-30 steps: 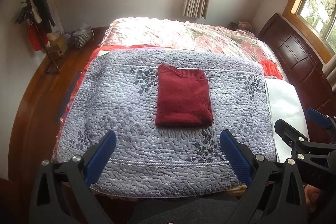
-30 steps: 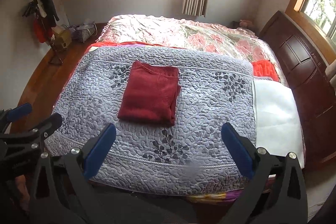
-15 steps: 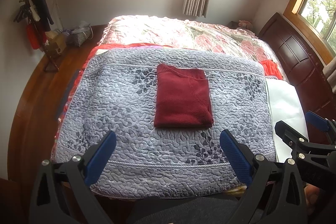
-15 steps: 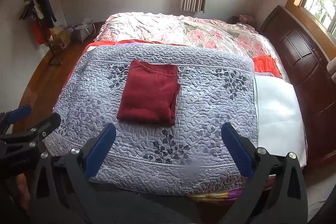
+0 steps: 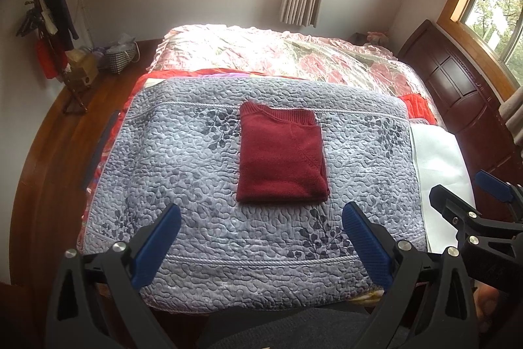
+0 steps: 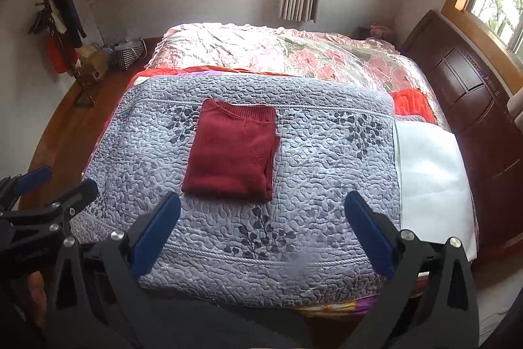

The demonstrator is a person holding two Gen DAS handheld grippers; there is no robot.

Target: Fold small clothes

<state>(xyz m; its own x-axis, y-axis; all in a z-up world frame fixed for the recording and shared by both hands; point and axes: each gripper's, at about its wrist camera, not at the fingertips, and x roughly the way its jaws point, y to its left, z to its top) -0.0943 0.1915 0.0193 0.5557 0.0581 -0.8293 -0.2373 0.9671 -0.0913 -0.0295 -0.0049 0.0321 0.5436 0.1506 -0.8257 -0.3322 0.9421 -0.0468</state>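
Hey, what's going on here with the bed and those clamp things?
A person holds a two-finger gripper in each hand above a grey quilted blanket on the bed. A dark red sweater lies on it, folded into a neat rectangle. The left gripper and right gripper are both open, touching nothing.

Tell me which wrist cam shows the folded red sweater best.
Left wrist: the red sweater sits near frame centre, seen almost square-on. The right wrist view shows the whole sweater too, but left of centre and skewed.
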